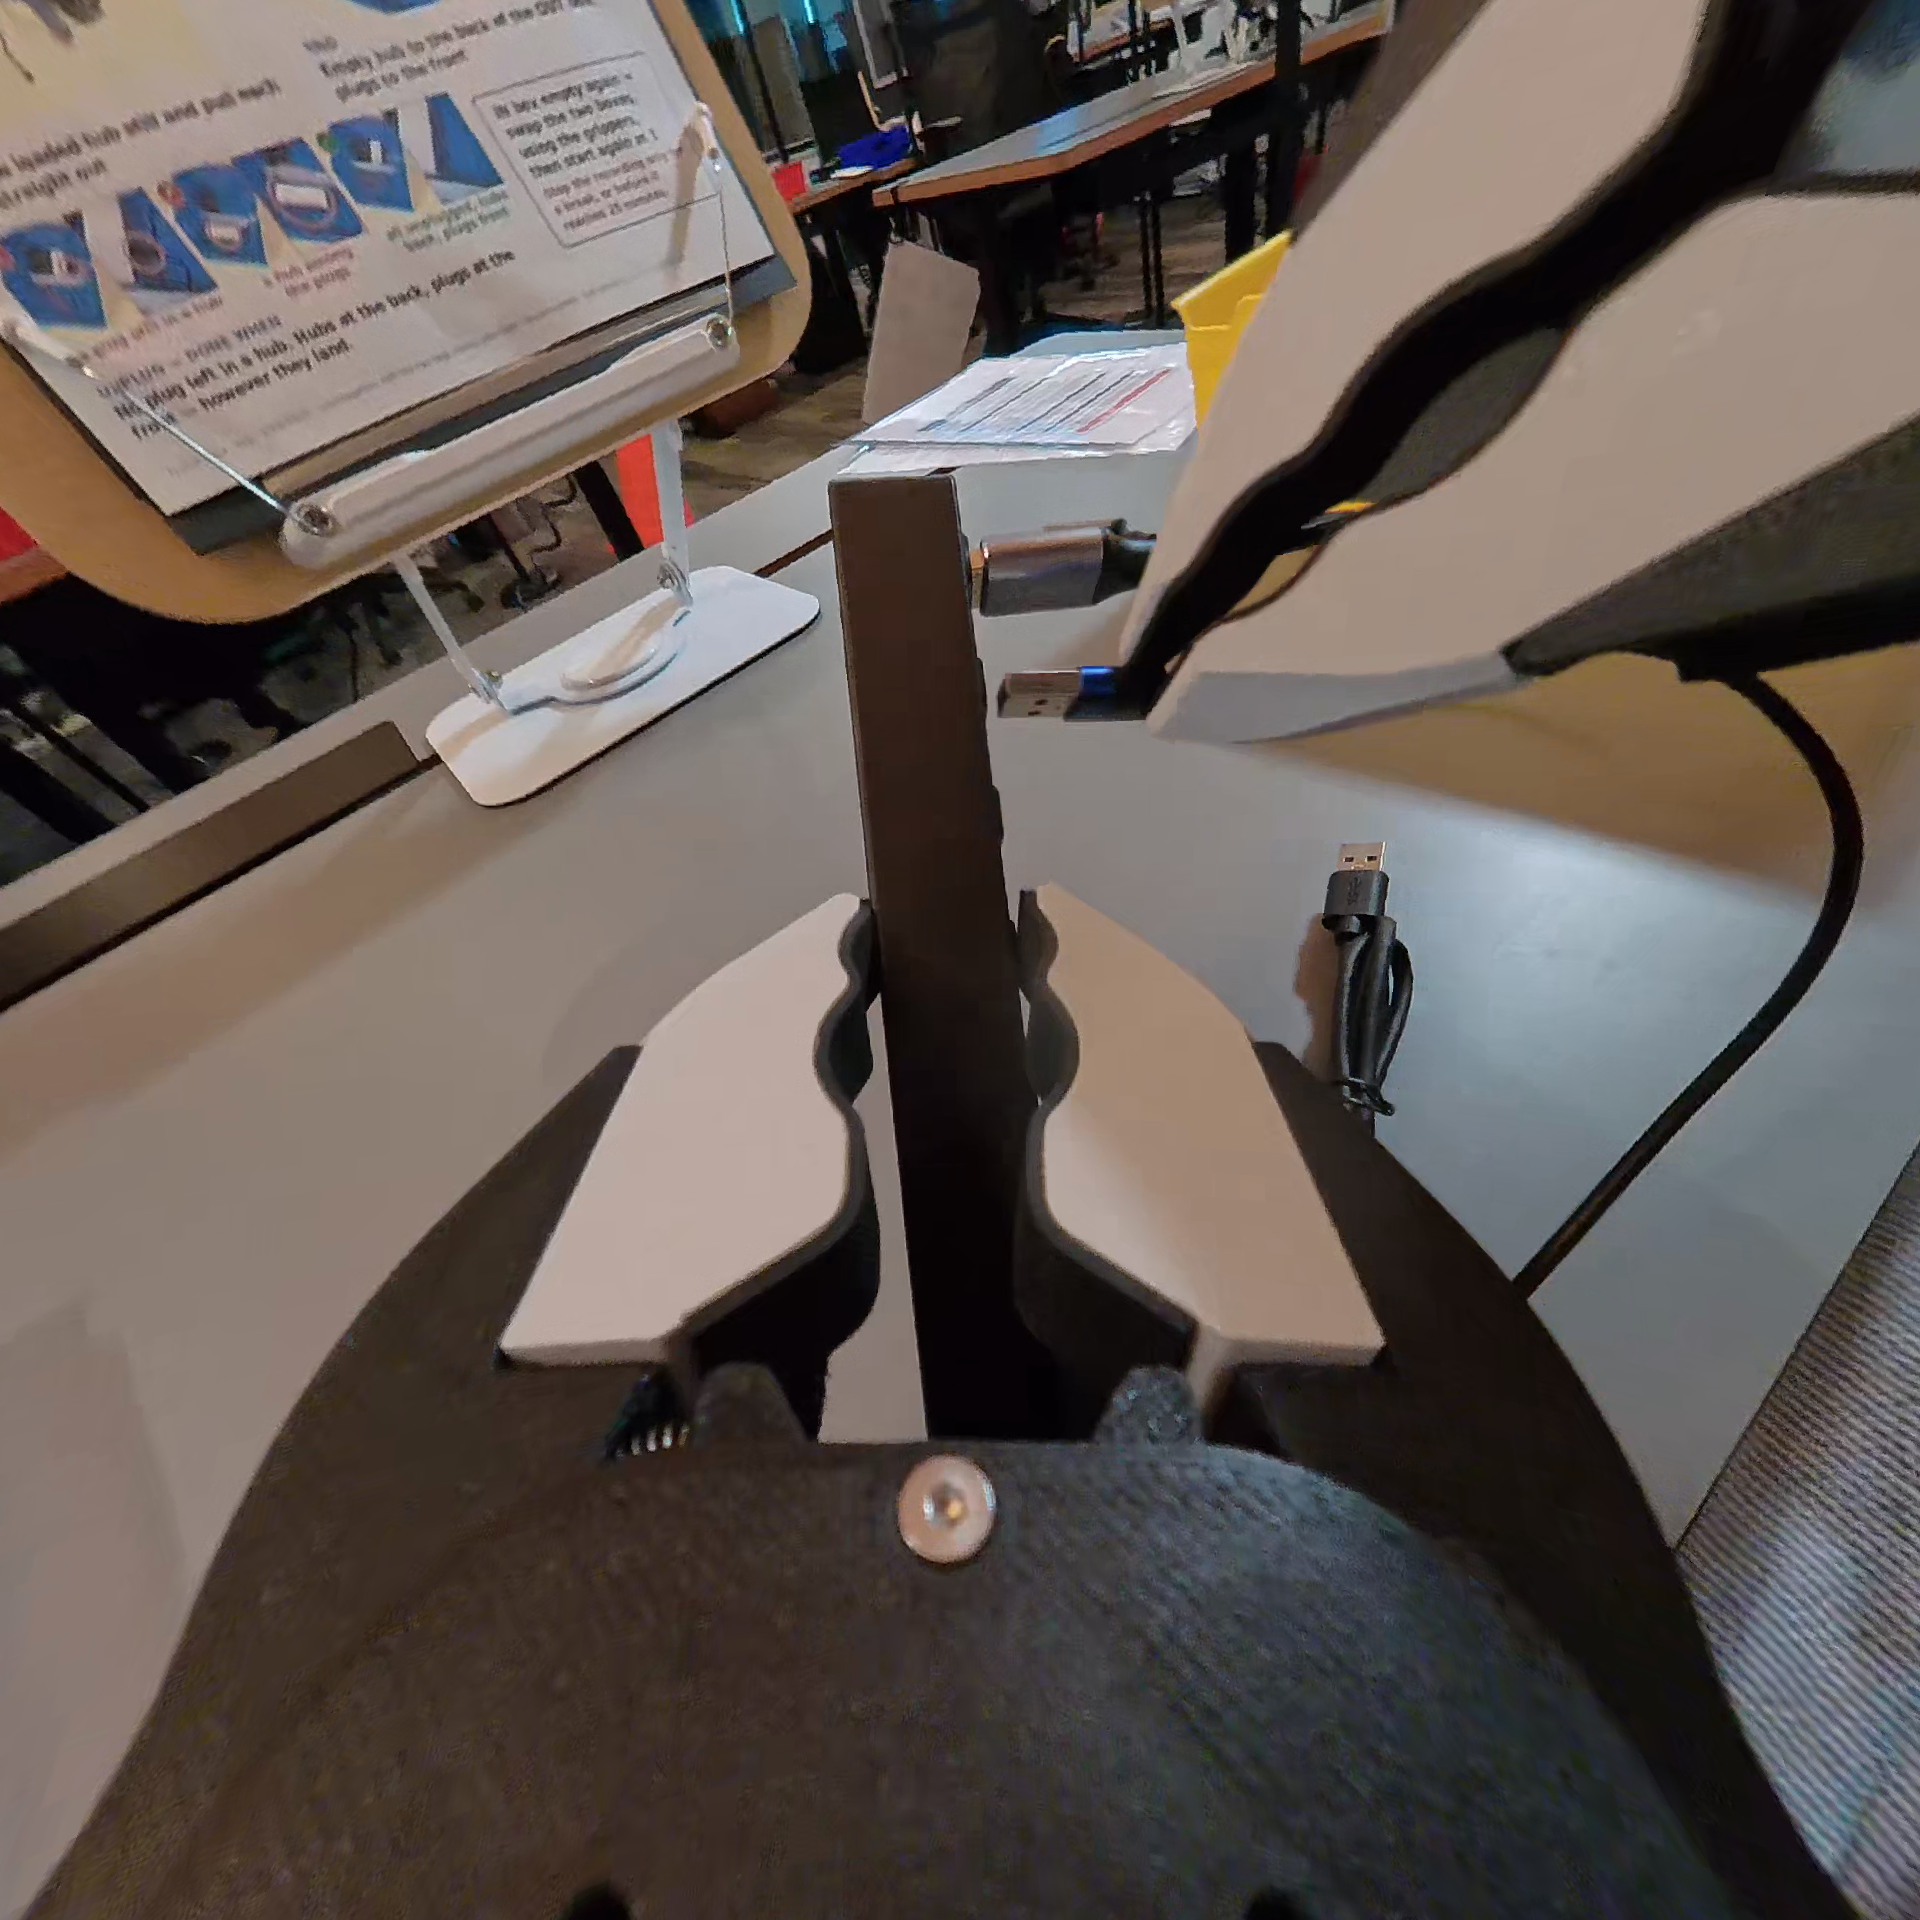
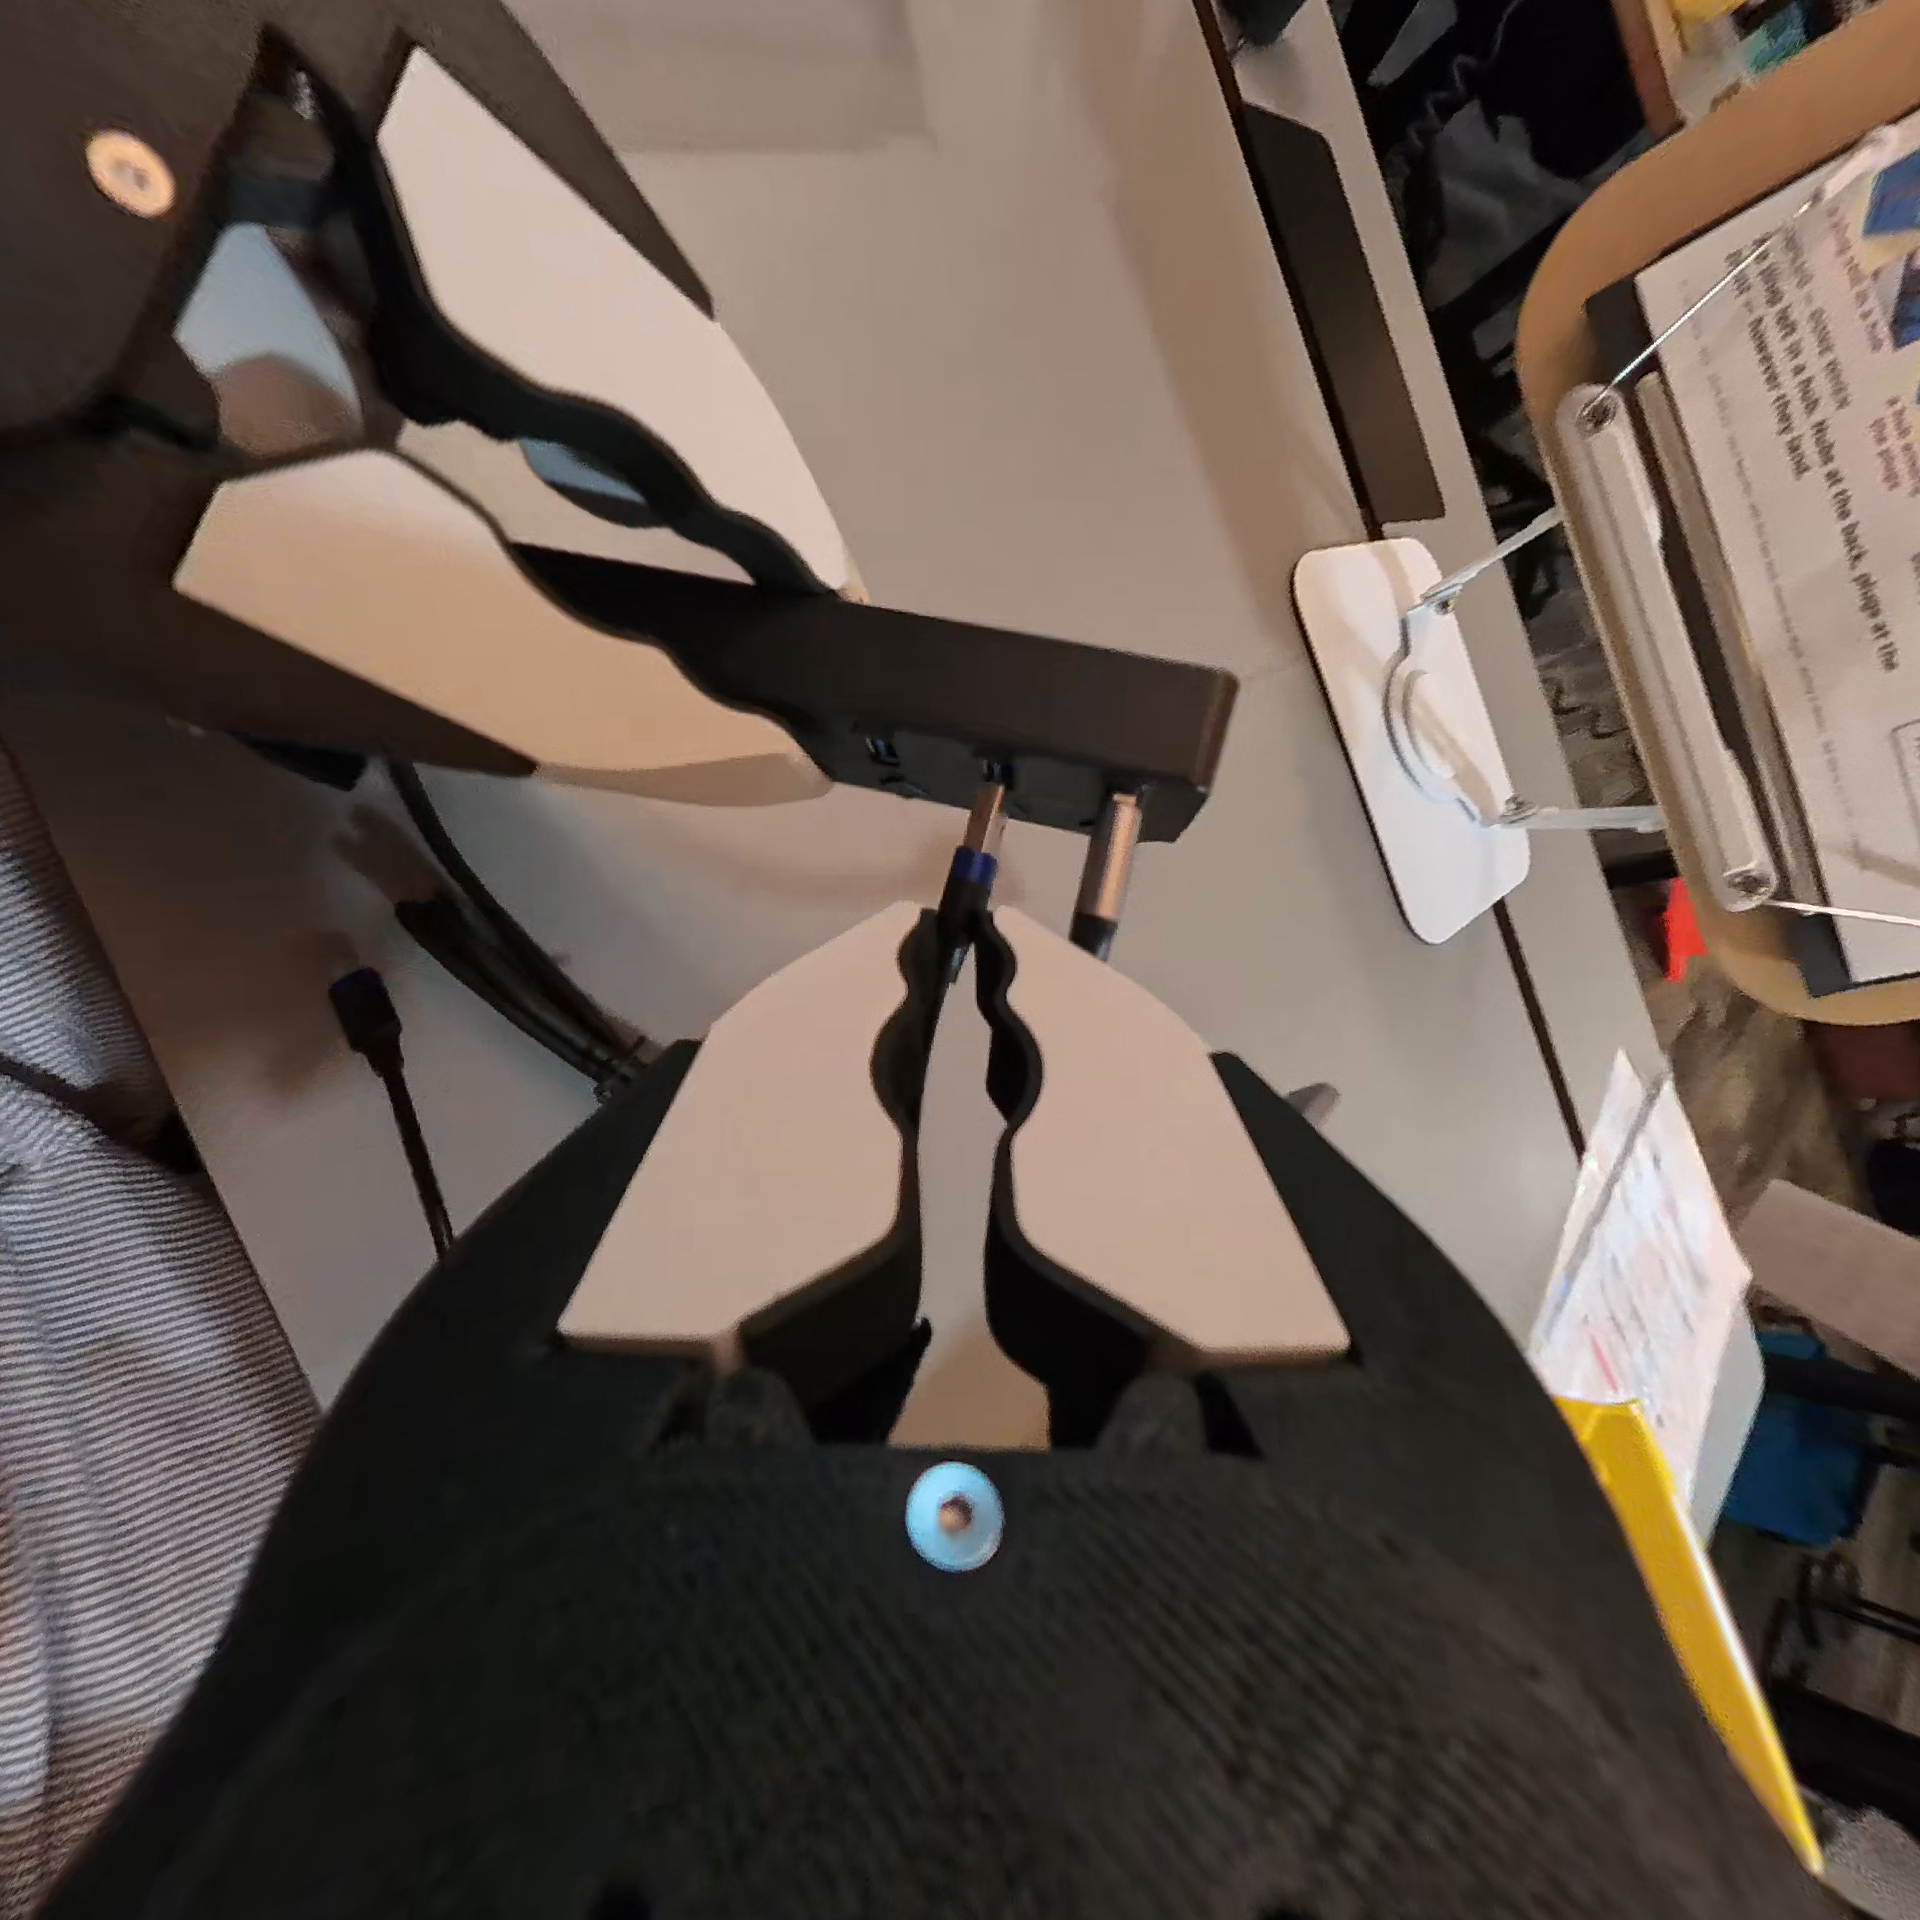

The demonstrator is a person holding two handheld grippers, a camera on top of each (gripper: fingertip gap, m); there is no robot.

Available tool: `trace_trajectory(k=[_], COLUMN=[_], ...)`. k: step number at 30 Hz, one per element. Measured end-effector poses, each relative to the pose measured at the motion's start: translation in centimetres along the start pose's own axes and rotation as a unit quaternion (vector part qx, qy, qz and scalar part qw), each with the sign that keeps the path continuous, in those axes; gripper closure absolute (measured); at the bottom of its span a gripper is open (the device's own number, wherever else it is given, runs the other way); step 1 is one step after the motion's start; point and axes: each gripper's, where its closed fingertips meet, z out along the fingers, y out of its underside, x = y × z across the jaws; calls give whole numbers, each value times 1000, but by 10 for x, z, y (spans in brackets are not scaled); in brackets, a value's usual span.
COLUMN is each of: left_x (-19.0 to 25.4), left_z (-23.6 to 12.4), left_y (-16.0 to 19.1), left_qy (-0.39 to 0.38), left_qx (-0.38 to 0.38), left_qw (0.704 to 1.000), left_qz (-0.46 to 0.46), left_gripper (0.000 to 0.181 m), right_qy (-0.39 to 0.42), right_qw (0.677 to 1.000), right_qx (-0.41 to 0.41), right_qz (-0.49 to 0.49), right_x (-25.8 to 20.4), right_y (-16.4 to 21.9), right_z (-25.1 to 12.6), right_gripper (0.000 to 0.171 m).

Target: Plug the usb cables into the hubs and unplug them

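My left gripper is shut on a long black USB hub and holds it on edge above the grey table; it also shows in the right wrist view. My right gripper is shut on a blue-collared USB plug, whose metal tip sits at a hub port; in the left wrist view the plug shows just right of the hub, a small gap visible. A grey-shelled plug sits in the hub's port farther out, also seen in the right wrist view.
A coiled black USB cable lies on the table to the right. A white stand with an instruction sheet is at the back left. A plastic-sleeved paper and a yellow bin are behind. More black cables lie near the table edge.
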Motion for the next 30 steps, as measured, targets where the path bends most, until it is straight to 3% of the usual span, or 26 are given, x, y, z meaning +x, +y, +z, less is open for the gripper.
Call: trace_trajectory(k=[1, 17, 30], left_x=[2, 10, 12], left_z=[0, 1, -1], left_y=[-1, -1, -3], left_qy=[-2, 12, 33], left_qx=[0, -1, -7], left_qw=[1000, 999, 999], left_qz=[10, 39, 31], left_gripper=[155, 155, 154], right_qy=[-2, -57, -22], right_qw=[1000, 997, 998], right_qx=[-1, 20, 49], right_qz=[6, 50, 39], right_x=[0, -3, 0], right_y=[0, 2, -3], right_z=[-1, -4, -6], right_gripper=[164, 164, 164])
